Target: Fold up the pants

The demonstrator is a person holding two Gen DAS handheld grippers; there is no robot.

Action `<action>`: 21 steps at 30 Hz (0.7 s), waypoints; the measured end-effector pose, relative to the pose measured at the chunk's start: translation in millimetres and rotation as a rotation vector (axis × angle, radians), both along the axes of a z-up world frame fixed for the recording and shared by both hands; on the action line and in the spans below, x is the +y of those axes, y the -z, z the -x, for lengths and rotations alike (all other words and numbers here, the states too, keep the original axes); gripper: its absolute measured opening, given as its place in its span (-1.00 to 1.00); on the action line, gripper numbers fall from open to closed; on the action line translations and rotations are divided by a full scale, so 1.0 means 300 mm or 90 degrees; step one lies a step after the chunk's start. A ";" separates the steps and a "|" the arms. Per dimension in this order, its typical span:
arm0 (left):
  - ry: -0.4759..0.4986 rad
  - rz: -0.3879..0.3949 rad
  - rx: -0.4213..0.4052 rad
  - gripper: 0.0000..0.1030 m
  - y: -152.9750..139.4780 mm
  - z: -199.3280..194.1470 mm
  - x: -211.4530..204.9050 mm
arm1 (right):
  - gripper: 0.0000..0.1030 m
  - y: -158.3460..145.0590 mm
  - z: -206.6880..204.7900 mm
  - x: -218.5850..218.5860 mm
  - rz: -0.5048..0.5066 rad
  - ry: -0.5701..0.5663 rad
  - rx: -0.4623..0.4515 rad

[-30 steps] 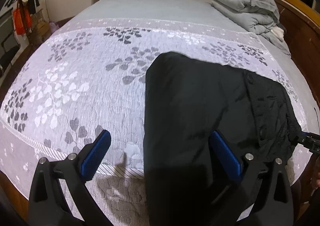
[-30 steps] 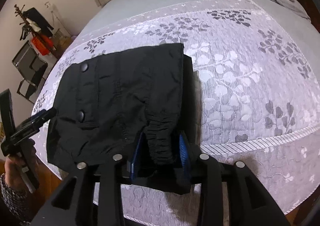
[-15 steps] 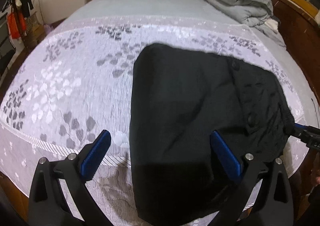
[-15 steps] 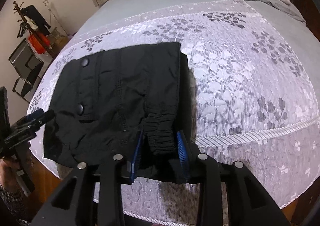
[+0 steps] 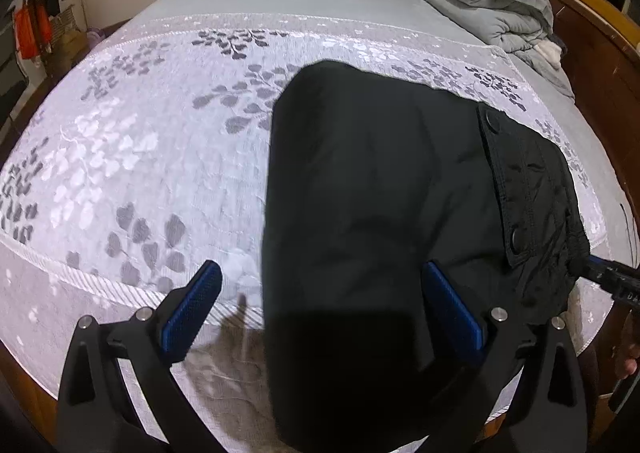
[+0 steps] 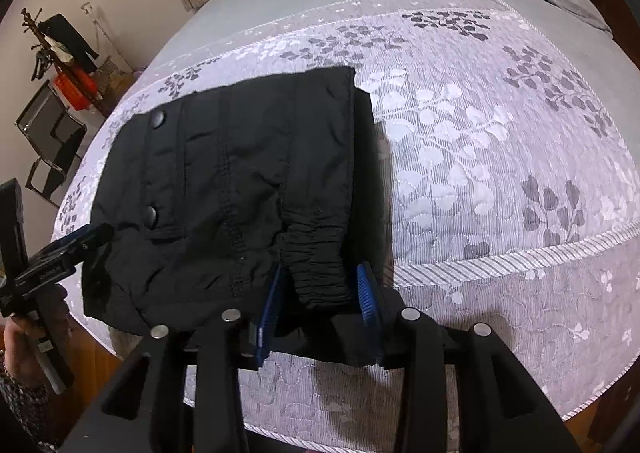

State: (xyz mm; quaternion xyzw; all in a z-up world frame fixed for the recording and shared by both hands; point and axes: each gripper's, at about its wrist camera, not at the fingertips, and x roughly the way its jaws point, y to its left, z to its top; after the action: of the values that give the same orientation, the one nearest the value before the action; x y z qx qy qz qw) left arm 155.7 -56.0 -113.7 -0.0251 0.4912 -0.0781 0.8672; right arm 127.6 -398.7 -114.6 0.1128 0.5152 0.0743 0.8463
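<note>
I held L gripper [image 5: 322,307] wide open, empty, over folded black pants [image 5: 380,213]; R gripper [image 6: 322,289] clamped their elastic waistband [image 6: 316,257] on bedspread [image 6: 480,157].

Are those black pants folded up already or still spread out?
Folded: the black fabric pants lie as a compact stacked rectangle, layers showing at the edge, elastic waistband gripped by the right claw.

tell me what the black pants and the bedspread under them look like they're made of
Black pants: seemingly a thin matte woven synthetic, nylon-like; it crinkles finely, shows stitched seams, round snap buttons and a gathered elastic band held in the right tongs.
Bedspread: looks like a woven jacquard or quilted textile with a slight sheen; ribbed lines and raised leaf motifs in white and grey. The fibre cannot be told.
</note>
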 end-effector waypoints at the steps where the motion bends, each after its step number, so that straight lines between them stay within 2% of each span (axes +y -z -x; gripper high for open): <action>1: -0.002 -0.004 -0.004 0.94 -0.011 0.000 0.007 | -0.17 -0.012 0.002 -0.004 0.000 -0.001 -0.005; 2: -0.001 0.000 -0.011 0.94 -0.028 0.001 0.020 | -0.02 -0.028 0.006 -0.012 0.000 -0.002 -0.014; 4: 0.004 0.031 -0.010 0.94 -0.057 -0.001 0.055 | 0.04 -0.054 0.013 -0.035 -0.005 0.000 -0.029; 7: 0.000 0.075 0.004 0.93 -0.082 -0.005 0.107 | 0.25 -0.085 0.019 -0.078 -0.029 0.008 -0.046; 14: -0.006 0.130 0.036 0.94 -0.083 0.007 0.166 | 0.33 -0.076 0.009 -0.157 -0.142 0.027 -0.035; 21: -0.041 0.146 0.076 0.94 -0.008 -0.039 0.162 | 0.36 -0.033 -0.022 -0.140 -0.161 0.019 -0.017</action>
State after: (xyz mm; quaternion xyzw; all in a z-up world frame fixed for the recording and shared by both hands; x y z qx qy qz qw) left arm 167.3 -7.3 -111.3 -0.1446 0.5288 -0.1042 0.8298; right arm 134.3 -440.9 -104.6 0.2256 0.4889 0.1276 0.8329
